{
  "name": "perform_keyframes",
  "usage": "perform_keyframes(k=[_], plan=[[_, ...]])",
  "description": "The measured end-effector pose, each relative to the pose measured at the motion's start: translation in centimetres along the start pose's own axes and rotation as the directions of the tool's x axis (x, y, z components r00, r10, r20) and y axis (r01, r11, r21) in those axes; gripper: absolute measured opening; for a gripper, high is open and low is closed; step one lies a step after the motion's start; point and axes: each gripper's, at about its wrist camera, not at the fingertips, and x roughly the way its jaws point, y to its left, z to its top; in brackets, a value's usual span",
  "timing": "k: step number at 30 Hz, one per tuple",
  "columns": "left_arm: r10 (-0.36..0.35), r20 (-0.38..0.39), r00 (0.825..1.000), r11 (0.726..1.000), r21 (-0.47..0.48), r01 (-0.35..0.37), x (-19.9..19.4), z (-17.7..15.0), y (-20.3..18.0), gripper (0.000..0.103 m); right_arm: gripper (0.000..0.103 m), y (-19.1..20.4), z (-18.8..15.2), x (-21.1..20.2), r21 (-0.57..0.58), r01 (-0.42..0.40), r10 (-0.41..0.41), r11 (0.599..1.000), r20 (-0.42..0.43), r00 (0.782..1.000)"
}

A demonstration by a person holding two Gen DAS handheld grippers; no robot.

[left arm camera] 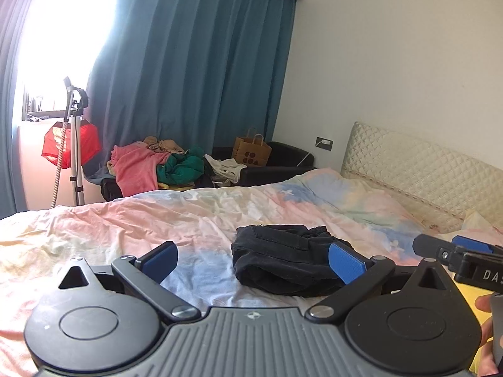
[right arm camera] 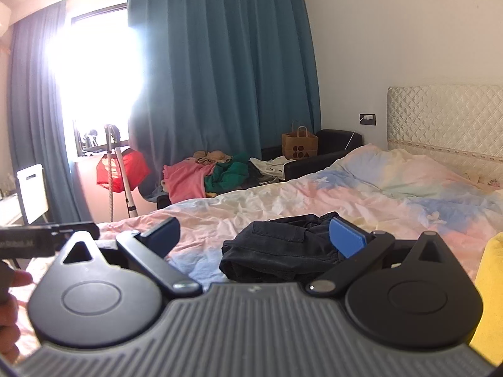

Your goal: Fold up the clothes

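Lying crosswise, folded black garment (left arm camera: 284,259)

Wide stretch of rumpled pastel tie-dye bedsheet (left arm camera: 125,220) lies bare to the left & beyond the folded black fabric bundle (left arm camera: 283,257), the only obstacle mid-bed. Right side blocked by cream quilted headboard (left arm camera: 424,163) & a yellow cloth edge (right arm camera: 490,282). Far edge hemmed by heap of pink & green clothes (left arm camera: 151,169) w/ black sofa (left arm camera: 276,166) behind.

You have one folded black garment (left arm camera: 283,259) on one bed (left arm camera: 125,220), two grippers, one paper bag (left arm camera: 251,152), one clothes heap (left arm camera: 157,169) and one steamer stand (left arm camera: 75,144).
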Motion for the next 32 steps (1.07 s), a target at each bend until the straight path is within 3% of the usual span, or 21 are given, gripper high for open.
perform_keyframes(k=[7,11,26,32], plan=[[0.049,0.028,0.998,0.997,0.050,-0.050,-2.3,-2.7,-0.4,0.103,0.103,0.5,-3.5,0.1,-0.022,0.032,-0.032,0.999,-0.006,0.999],[0.025,0.009,1.000,0.999,0.030,-0.025,-1.9,-4.0,-0.3,0.103,0.103,0.2,-5.3,0.7,-0.015,0.046,-0.046,0.999,-0.010,0.999],[0.065,-0.043,0.997,0.994,0.087,-0.061,3.0,-7.5,-1.3,0.103,0.103,-0.8,-8.9,2.3,0.003,0.052,-0.051,0.999,-0.066,0.997],[0.082,-0.057,0.995,0.995,0.058,-0.079,4.1,-7.9,-1.1,0.103,0.103,-1.2,-9.3,2.8,0.013,0.064,-0.063,0.998,-0.071,0.995]])
